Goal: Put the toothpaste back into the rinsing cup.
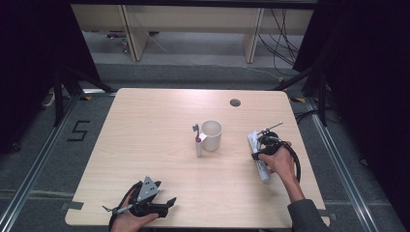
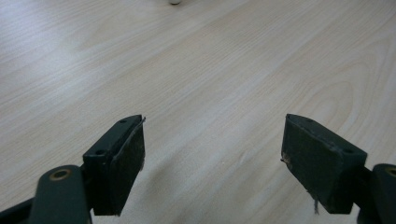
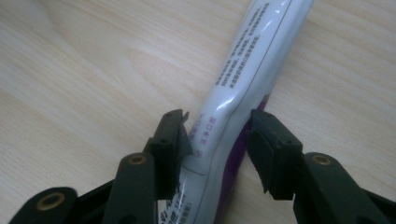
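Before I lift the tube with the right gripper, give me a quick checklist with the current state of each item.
1. Tube between the right gripper jaws: ok, one jaw on each side.
2. Jaws firmly shut on the tube: cannot tell; they sit at its sides and it looks slightly dented.
3. Tube lying flat on the table: ok.
4. Cup and toothbrush apart from the tube: ok.
5. Left gripper open, holding nothing, near the table's front edge: ok.

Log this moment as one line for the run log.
left gripper: open, over bare table | right gripper: shut on toothpaste tube, lying flat | mug, toothbrush: mid-table, untouched
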{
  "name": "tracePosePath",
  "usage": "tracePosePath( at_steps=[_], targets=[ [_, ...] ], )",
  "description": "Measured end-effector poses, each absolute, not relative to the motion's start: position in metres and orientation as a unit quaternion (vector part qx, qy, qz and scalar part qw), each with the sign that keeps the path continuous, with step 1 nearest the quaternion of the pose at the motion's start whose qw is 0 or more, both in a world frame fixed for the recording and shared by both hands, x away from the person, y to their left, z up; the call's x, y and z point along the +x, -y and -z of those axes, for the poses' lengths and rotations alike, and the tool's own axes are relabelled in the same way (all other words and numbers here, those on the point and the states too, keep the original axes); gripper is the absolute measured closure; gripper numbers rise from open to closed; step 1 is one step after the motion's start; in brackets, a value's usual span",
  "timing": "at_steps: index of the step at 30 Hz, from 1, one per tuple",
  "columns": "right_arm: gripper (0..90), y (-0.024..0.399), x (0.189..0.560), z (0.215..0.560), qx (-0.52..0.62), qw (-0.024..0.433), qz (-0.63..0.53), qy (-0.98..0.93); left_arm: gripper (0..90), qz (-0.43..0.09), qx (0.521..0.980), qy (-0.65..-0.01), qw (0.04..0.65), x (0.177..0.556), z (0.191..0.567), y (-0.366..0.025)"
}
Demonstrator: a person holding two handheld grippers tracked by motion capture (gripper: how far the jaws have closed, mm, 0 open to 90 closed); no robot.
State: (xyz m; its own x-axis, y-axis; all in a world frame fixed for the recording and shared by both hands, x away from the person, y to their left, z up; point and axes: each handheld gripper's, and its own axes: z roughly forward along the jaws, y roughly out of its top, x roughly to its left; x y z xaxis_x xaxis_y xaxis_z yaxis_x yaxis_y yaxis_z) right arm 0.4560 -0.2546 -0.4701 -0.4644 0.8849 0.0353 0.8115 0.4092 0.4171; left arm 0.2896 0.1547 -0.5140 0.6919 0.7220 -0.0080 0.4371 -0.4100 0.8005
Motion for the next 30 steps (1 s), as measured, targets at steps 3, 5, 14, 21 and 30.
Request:
tracePosePath(
  at_steps=[3,5,14,21,30],
  targets=[
    [58.5,0.253,0.456,0.471,0.516,0.094,-0.174,-0.833,21.2,-0.171,0.822,-0.354,0.413,0.289,0.514,-0.155],
    [58.9,0.255,0.458,0.472,0.506,0.099,-0.172,-0.840,21.1,-0.168,0.822,-0.353,0.414,0.289,0.514,-0.154],
    [62.0,0.249,0.463,0.473,0.498,0.109,-0.130,-0.850,21.2,-0.166,0.824,-0.351,0.412,0.289,0.514,-0.154],
    [74.9,0.249,0.469,0.475,0.496,0.099,-0.117,-0.855,21.2,-0.169,0.824,-0.352,0.411,0.289,0.514,-0.155],
    [76.1,0.248,0.471,0.474,0.498,0.073,-0.099,-0.859,21.2,-0.168,0.826,-0.350,0.409,0.289,0.513,-0.155]
  ],
)
